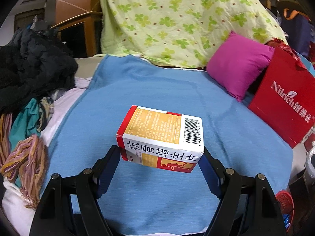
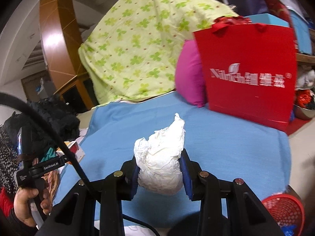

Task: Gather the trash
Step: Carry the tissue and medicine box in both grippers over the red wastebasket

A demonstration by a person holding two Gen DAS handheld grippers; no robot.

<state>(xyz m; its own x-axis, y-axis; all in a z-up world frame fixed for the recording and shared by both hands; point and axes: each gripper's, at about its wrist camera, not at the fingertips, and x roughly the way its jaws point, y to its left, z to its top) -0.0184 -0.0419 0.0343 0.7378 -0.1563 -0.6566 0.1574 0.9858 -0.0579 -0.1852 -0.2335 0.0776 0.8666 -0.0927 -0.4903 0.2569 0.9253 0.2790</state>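
Between left hand-held gripper (image 1: 160, 157) jaws, box (image 1: 160, 137) lies crosswise.

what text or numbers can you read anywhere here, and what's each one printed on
"抗骨增生片": side of the red, white and orange cardboard medicine box, held in the left hand-held gripper.
"6 922195 922117": under that box's barcode, last digits uncertain.
"Nilrich" plus blurred Chinese characters: red paper gift bag.
"GenRobot.AI": black left hand-held gripper body, seen from the right wrist.
Box's fine print: too small to read.

Left gripper (image 1: 161, 157) fingers spread wide, gripping; right gripper (image 2: 160, 169) fingers clamped narrow; both seemingly angled downward.
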